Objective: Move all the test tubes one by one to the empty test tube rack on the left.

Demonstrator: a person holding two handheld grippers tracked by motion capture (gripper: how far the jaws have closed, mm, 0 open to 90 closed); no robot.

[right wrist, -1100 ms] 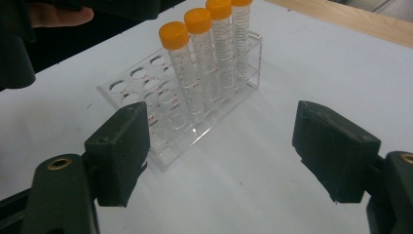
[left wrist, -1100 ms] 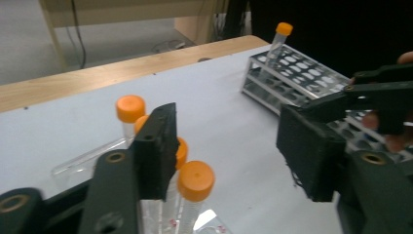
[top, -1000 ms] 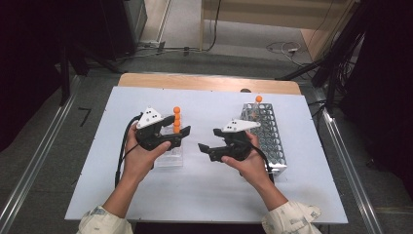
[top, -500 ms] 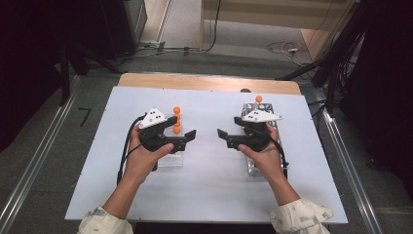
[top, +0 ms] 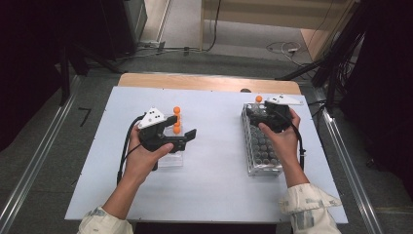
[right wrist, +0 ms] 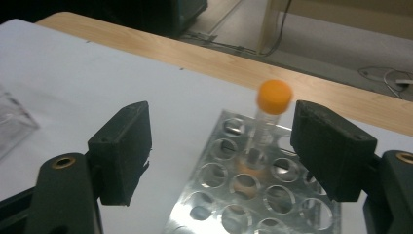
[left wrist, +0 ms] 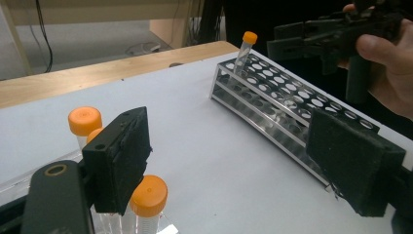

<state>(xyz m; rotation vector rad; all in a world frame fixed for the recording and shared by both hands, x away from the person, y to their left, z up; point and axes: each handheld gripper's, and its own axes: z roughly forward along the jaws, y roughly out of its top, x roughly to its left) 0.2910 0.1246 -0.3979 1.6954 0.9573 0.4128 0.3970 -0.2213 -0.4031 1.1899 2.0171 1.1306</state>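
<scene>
My left gripper (top: 187, 139) (left wrist: 234, 146) hovers by a clear tube holder (top: 171, 157). Its jaws have just been opening and stand open with nothing between them. Orange-capped tubes (top: 176, 122) (left wrist: 84, 121) stand in that holder, just beside the left pad (left wrist: 119, 161). My right gripper (top: 257, 113) (right wrist: 221, 126) is open over the far end of a metal tube rack (top: 260, 146) (right wrist: 234, 200) (left wrist: 292, 105). One orange-capped tube (top: 258, 99) (right wrist: 274, 96) (left wrist: 249, 38) stands upright in the rack, just ahead of the open jaws and untouched. The left gripper view also shows the right gripper (left wrist: 280, 44), held above the rack.
Both hands work on a white tabletop (top: 219, 165) with a wooden strip (top: 204, 82) along its far edge. The rack has several unfilled holes. Cables and dark equipment lie on the floor beyond the table. A corner of the clear holder (right wrist: 9, 122) shows at the left of the right gripper view.
My right gripper has travelled from the middle of the table to the right and away, to the rack's far end. The left hand stayed put, and its jaws now stand wider.
</scene>
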